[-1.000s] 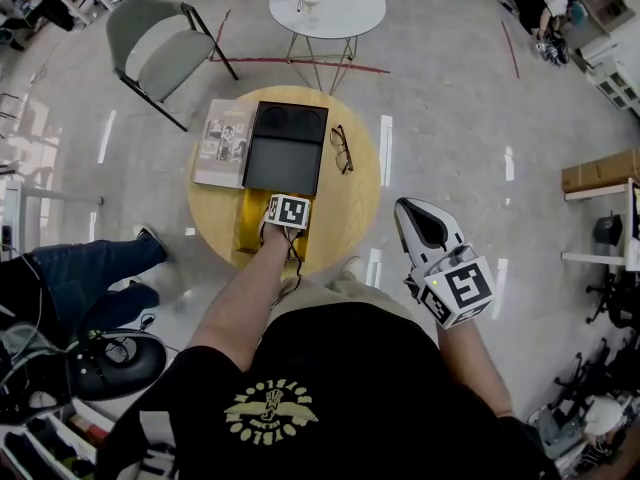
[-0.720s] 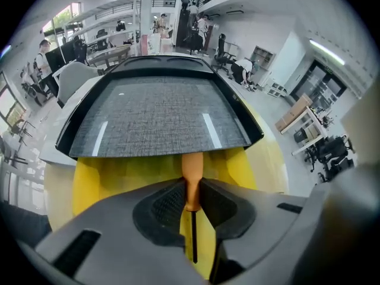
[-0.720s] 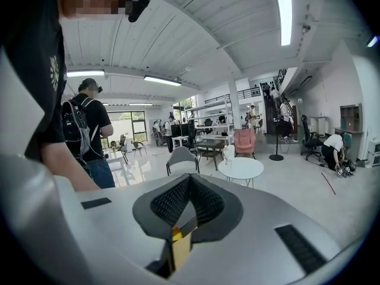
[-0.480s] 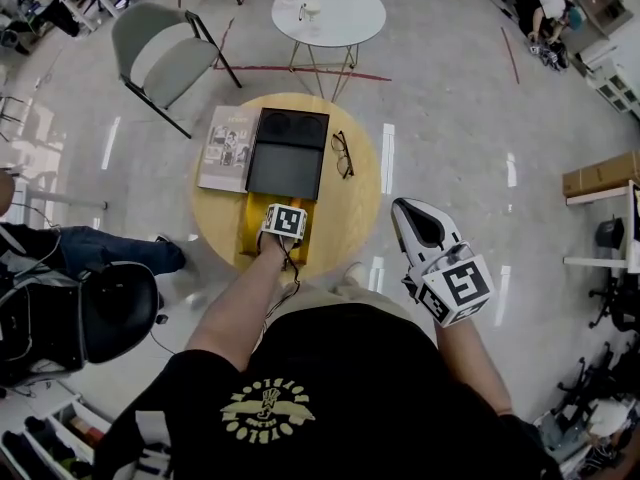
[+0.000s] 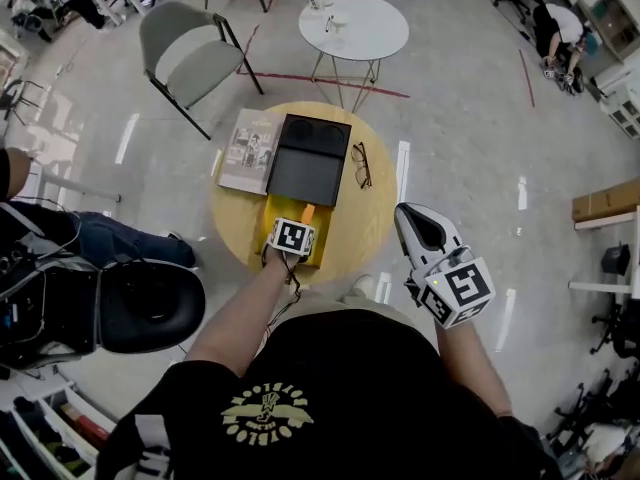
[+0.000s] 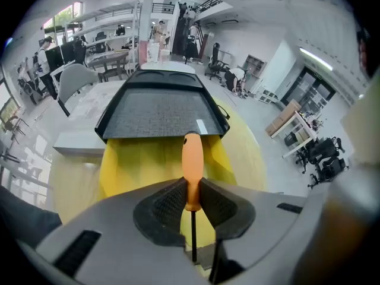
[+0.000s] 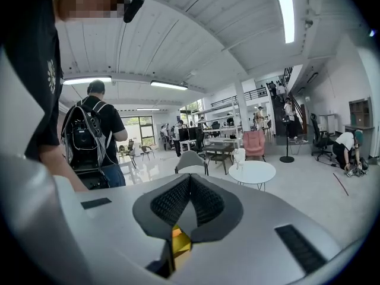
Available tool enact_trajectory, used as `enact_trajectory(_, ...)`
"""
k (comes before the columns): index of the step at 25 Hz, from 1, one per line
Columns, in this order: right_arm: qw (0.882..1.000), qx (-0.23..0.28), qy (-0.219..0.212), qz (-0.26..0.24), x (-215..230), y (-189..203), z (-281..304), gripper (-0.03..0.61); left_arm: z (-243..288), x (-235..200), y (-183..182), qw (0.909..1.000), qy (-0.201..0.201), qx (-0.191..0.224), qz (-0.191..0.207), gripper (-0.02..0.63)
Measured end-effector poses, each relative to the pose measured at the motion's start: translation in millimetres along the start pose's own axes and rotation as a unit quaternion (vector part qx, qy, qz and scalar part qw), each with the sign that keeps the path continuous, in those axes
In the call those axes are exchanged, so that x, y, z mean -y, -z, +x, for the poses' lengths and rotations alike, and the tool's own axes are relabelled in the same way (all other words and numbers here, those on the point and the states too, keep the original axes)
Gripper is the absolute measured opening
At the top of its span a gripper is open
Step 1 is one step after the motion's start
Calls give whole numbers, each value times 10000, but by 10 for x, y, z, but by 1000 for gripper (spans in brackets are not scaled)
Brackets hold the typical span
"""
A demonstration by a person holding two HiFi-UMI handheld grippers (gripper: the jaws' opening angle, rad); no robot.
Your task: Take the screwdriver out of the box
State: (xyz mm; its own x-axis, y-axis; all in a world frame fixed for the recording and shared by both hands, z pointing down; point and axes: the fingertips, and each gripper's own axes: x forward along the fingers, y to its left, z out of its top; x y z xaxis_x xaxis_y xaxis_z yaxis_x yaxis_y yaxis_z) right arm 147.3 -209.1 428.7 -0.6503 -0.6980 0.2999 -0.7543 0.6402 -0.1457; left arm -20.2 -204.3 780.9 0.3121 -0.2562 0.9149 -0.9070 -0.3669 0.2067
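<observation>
- Open office hall with a glossy grey floor [image 5: 480, 138]; a round wooden table [image 5: 378, 223] stands mid-frame and carries the box [image 5: 310, 168].
- Box: a black foam-lined part lies flat, and a yellow part [image 5: 272, 213] joins it on the person's side.
- Left gripper [image 6: 191, 186] is over the yellow part of the box and points steeply down. Its jaws are closed partway, pads pressed on both sides of the screwdriver [image 6: 192, 159].
- Screwdriver: the grip is on the lower end of the orange handle. The handle's top points toward the black part of the box, and the thin dark shaft runs back between the jaws toward the camera. It hangs above the yellow part, touching nothing but the pads.
- Right gripper [image 7: 190, 180] is well to the right of the box, off the table edge and aimed nearly level. Its pads meet at the tips with nothing between them.
- Booklet [image 5: 250, 150] lies flat against the box's left side.
- Glasses [image 5: 361, 164] lie just right of the box, apart from it.
- White round table [image 5: 352, 26] and a grey chair [image 5: 195, 53] stand beyond the box.
- Person with a backpack [image 7: 95, 135] stands in the right gripper view, far from the box.
</observation>
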Motion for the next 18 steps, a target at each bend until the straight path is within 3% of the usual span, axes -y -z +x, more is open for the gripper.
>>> enact_trajectory(9, 10000, 77, -14, 24, -28, -1, 109, 15, -655, 115, -472, 9945, 100, 1035, 139, 83)
enact_trajectory(18, 9999, 105, 92, 60, -51, -77, 247, 15, -1480, 245, -1170, 9760, 122, 2144, 362, 83)
